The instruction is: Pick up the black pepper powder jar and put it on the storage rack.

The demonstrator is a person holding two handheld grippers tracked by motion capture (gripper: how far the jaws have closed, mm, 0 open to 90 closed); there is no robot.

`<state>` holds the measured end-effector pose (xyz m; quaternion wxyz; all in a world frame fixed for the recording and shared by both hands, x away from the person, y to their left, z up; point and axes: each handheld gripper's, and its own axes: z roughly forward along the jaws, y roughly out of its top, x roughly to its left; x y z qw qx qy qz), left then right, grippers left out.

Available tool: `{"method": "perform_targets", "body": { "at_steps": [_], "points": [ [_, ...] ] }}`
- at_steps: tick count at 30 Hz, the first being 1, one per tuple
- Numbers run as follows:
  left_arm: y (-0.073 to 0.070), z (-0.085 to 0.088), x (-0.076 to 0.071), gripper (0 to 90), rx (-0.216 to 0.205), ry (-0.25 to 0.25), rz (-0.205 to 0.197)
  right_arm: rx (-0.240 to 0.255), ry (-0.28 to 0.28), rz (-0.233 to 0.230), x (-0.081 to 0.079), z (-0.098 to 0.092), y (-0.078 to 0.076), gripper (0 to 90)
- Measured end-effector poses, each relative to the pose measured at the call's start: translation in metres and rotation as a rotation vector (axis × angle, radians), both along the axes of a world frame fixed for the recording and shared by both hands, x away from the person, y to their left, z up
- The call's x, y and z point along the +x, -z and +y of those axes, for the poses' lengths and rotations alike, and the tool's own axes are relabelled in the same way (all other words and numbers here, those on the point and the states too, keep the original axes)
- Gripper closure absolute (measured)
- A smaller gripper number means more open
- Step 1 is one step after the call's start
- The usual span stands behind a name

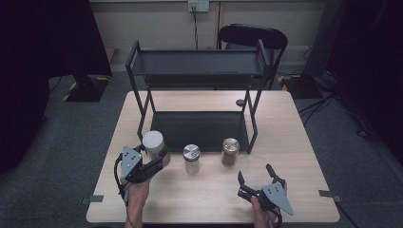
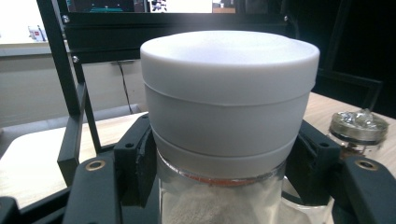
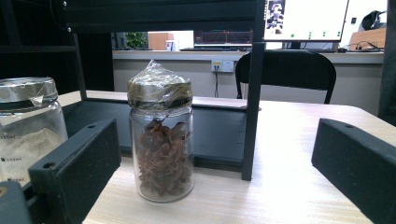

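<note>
Three jars: the left gripper (image 1: 151, 164) clamps the white-lidded jar (image 1: 154, 144); two foil-capped jars (image 1: 191, 158) stand mid-table; the right gripper (image 1: 257, 180) gapes wide.

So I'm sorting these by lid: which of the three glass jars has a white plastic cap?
The glass jar with the white cap, at the left end of the row, clamped in the left claw. The other two have silvery metal lids.

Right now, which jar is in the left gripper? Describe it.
On the table, before the black rack, stand three jars in a row. The left gripper clamps the leftmost jar. It alone has a tall white cap; its neighbours have metal lids.
</note>
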<state>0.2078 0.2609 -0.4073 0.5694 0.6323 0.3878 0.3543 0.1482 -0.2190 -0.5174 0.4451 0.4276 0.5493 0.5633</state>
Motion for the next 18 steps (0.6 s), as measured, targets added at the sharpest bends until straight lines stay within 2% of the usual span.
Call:
{"method": "perform_targets", "body": {
  "at_steps": [8, 11, 18],
  "points": [
    [-0.002, -0.002, 0.014, 34.8, 0.007, 0.002, 0.008, 0.000, 0.000, 0.000, 0.000, 0.000, 0.000, 0.1],
    [-0.001, -0.003, 0.021, 34.8, -0.004, -0.001, 0.018, 0.000, -0.001, -0.001, 0.000, 0.000, 0.000, 0.1],
    [-0.007, -0.009, 0.036, 34.8, 0.023, -0.017, 0.038, 0.000, -0.005, 0.000, 0.000, -0.001, 0.000, 0.1]
  ]
}}
